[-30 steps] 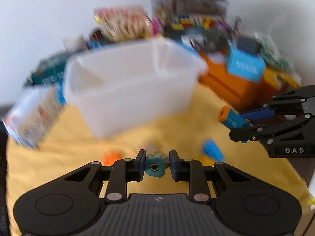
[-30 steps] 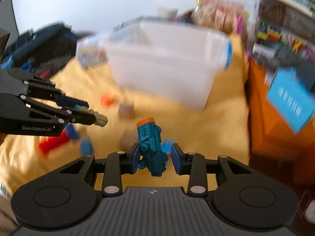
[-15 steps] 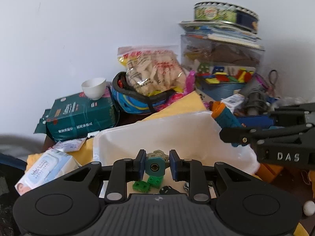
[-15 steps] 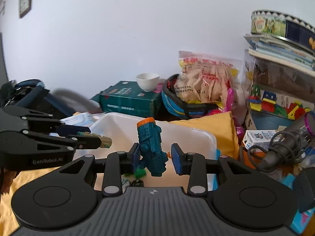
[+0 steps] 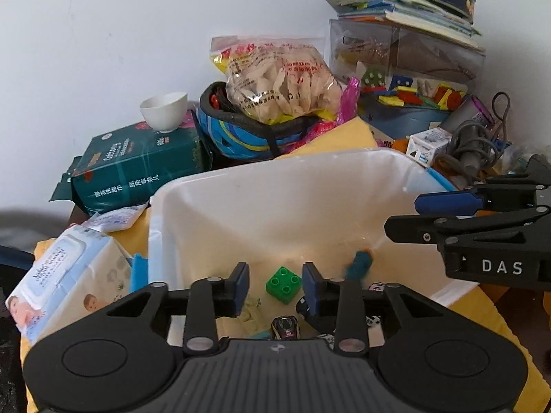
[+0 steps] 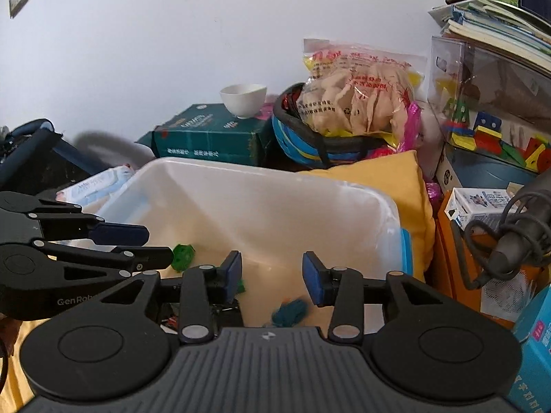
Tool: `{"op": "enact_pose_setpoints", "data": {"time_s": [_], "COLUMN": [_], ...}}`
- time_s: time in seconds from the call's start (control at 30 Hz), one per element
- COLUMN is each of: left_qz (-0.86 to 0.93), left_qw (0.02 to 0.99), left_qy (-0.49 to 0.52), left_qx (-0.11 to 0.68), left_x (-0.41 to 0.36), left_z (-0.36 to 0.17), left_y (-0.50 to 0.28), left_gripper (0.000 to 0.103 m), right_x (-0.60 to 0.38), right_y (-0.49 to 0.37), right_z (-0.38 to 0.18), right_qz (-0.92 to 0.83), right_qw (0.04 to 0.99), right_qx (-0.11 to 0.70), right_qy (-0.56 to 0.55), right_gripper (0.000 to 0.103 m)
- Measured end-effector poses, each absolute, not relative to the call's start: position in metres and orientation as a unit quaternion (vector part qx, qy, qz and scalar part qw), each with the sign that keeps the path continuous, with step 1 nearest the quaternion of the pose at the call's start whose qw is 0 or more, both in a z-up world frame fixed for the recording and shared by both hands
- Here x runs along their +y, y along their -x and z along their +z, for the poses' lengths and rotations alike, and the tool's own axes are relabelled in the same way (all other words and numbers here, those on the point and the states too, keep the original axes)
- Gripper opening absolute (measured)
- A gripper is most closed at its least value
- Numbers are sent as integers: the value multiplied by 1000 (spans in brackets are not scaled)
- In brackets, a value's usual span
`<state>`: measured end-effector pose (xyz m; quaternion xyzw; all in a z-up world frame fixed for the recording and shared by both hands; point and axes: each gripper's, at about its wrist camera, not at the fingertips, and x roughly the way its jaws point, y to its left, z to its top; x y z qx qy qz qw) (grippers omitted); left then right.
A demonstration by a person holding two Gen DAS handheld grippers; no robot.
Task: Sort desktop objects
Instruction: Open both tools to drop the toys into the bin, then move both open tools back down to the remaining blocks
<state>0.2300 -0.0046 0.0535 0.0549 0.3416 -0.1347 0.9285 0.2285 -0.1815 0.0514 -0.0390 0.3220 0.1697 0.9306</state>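
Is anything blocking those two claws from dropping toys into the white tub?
Nothing visible does. The left gripper and right gripper hang over the open white tub, jaws opening with nothing between them. A blurred teal toy is in the tub below.

Left gripper (image 5: 274,287) opening empty over white bin (image 5: 241,189), green brick (image 5: 283,284) and blurred teal toy (image 5: 359,265) inside, right gripper (image 5: 406,216) at right

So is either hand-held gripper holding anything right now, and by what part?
Nothing is held. Both the left hand-held gripper and the right hand-held gripper are opening empty over the white bin; the teal toy lies inside.
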Motion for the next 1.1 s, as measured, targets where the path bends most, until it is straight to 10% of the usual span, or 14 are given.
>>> {"op": "enact_pose_setpoints", "data": {"time_s": [0.33,1.1], "left_qz": [-163,-144], "left_qw": [922,862], "left_qy": [-88,0], "left_qx": [339,486], "left_x": [-5,29], "left_z": [57,-50], "left_y": [-146,-17], "left_gripper": [50,50], "right_x": [-194,-181], "right_y": [-159,-41], "right_z": [62,-58], "right_qz": [203,274], "right_qw": [929,823], "right_qx": [304,484], "right_qy": [55,118], "right_gripper": [57,53]}}
